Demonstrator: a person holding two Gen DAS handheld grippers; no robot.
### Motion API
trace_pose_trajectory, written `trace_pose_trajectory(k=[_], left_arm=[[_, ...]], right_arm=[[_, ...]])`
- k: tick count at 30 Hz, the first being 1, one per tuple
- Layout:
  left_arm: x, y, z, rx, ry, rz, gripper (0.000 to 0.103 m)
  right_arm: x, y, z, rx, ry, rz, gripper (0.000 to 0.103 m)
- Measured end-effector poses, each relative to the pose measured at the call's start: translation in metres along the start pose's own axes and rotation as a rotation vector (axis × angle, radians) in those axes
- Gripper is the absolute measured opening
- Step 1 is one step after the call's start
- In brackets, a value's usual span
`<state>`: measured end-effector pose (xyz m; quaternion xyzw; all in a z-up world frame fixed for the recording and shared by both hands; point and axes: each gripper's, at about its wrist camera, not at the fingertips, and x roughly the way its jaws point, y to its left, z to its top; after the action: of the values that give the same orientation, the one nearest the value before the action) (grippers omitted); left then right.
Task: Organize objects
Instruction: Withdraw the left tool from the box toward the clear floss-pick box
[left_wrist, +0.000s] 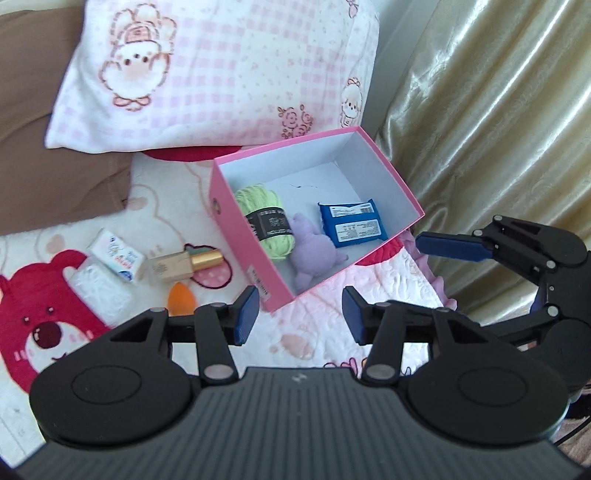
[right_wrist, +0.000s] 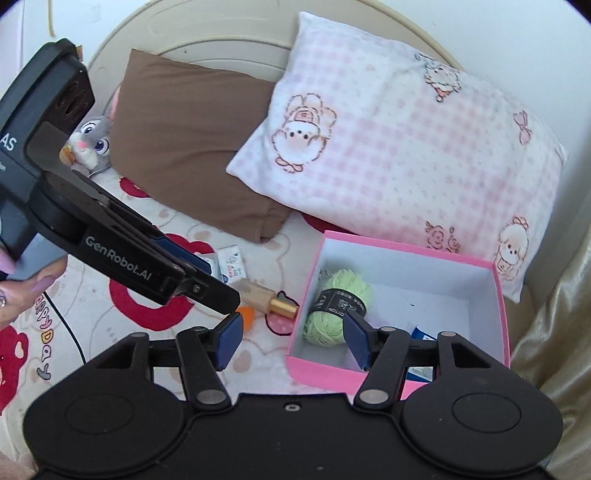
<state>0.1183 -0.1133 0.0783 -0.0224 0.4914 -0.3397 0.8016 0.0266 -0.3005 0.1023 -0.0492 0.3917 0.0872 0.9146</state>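
Note:
A pink box (left_wrist: 236, 236) with a white inside lies on the bed. It holds a green yarn ball (left_wrist: 264, 221), a purple plush toy (left_wrist: 314, 254) and a blue wipes pack (left_wrist: 352, 223). Left of the box lie a gold-capped bottle (left_wrist: 184, 264), a small white carton (left_wrist: 118, 260), a white tissue pack (left_wrist: 101, 291) and an orange egg-shaped thing (left_wrist: 181, 301). My left gripper (left_wrist: 299, 317) is open and empty above the box's near corner. My right gripper (right_wrist: 291, 341) is open and empty over the box's left wall (right_wrist: 303, 325); it also shows in the left wrist view (left_wrist: 454, 247).
A pink checked pillow (left_wrist: 221, 74) and a brown pillow (right_wrist: 184, 144) lie behind the box. A grey rabbit plush (right_wrist: 92, 144) sits at the far left. A gold curtain (left_wrist: 498, 129) hangs on the right. The bed cover (left_wrist: 37, 314) has red bear prints.

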Motion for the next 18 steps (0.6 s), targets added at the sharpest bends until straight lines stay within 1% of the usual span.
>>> trace_pose_trajectory(k=[1,6,8,10,13,18], left_arm=[[-0.006,0.004,-0.004,-0.008,-0.006,0.003,0.053],[-0.035,0.028,-0.022,-0.031,-0.037,0.043,0.054],[-0.041,0.038,-0.026,-0.039,-0.049,0.062,0.056],[-0.041,0.048,-0.028,-0.044,-0.054,0.075,0.057],[-0.036,0.064,-0.033,-0.043,-0.044,0.091,0.057],[-0.026,0.09,-0.043,-0.067,-0.029,0.086,0.057]], right_arm=[[-0.002,0.006,0.002,-0.011,0.001,0.007,0.074],[-0.008,0.028,0.012,-0.054,-0.01,0.044,0.076],[-0.006,0.036,0.014,-0.069,-0.016,0.054,0.078],[-0.001,0.043,0.014,-0.072,-0.022,0.067,0.082],[0.012,0.052,0.014,-0.064,-0.021,0.094,0.085],[0.035,0.067,0.014,-0.067,0.006,0.122,0.085]])
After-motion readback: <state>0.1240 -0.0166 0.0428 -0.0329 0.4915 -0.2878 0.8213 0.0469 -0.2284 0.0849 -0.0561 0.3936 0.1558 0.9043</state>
